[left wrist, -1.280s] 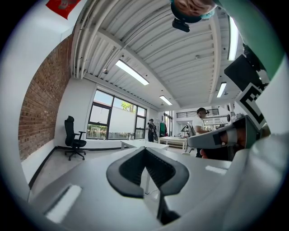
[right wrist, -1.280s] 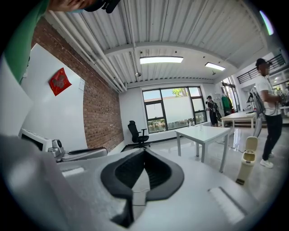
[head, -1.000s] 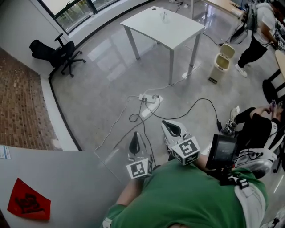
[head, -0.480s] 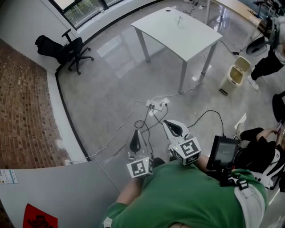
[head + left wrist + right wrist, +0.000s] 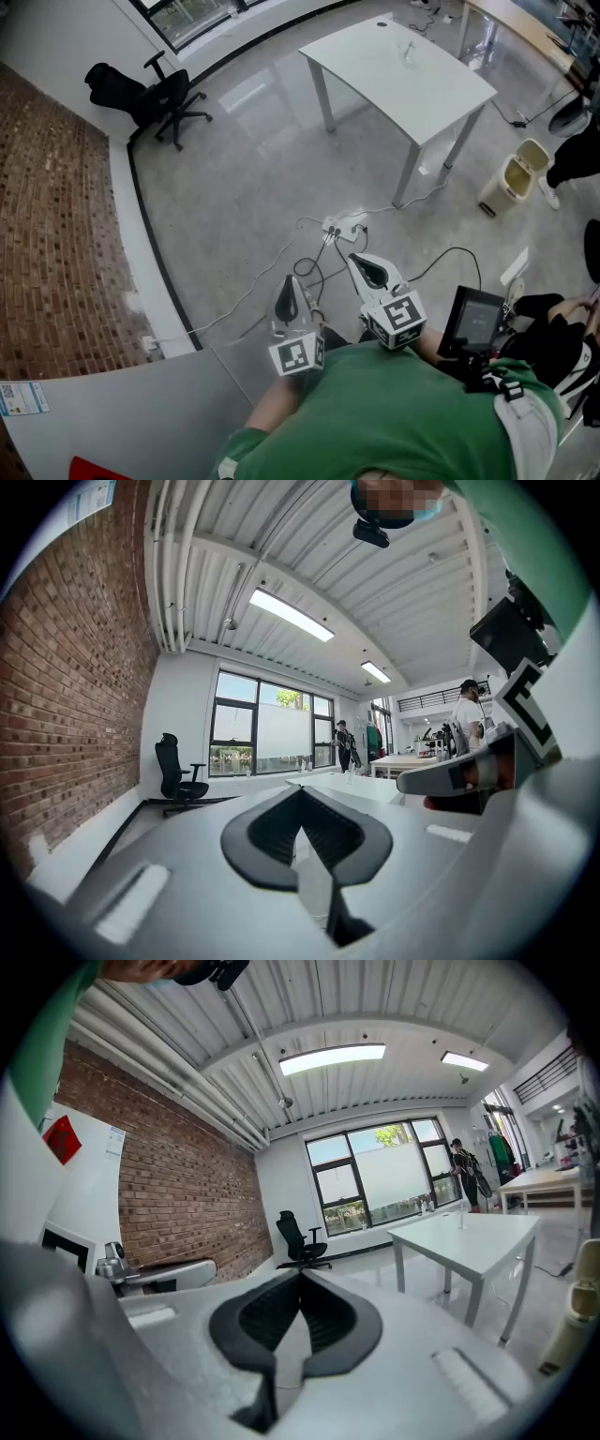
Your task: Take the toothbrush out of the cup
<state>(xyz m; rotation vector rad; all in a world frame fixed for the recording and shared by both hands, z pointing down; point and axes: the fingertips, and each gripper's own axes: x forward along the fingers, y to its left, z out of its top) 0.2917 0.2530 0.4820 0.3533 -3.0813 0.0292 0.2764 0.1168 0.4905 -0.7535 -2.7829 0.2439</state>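
Lurker: toothbrush, where even is it? Can't spot it near either claw.

Regular: nowhere close, mate. Both claws are tucked in against the person's green shirt and point out over bare floor, left gripper (image 5: 289, 286) and right gripper (image 5: 360, 265) side by side. The only candidate is a tiny clear thing standing on the white table (image 5: 375, 84), well ahead and off to the right, toward that table's far side. I'd guess that's the cup (image 5: 408, 53), but honestly it's too small to be sure. I can't make out a brush in it at all.

Lurker: so which hand goes for it?

Regular: I'd say the right one. It sits on the table's side of the body, so it's a touch nearer. In the right gripper view the table is off to the right of the jaws with that little thing on top. In the left gripper view the table is far off past the jaw tips. Either way they're well apart, so a walk comes before any reach, and the cables (image 5: 323, 246) lie on the floor between here and there.

Lurker: and the brush's axis?

Regular: can't read it from here. If it stands in the cup, it'd be roughly upright, handle end up, so my bet is a pinch from above or the side.

Lurker: claws open yet?

Regular: nope. Both are closed tip to tip with nothing between them. Whichever one goes will need to spread before it gets there.
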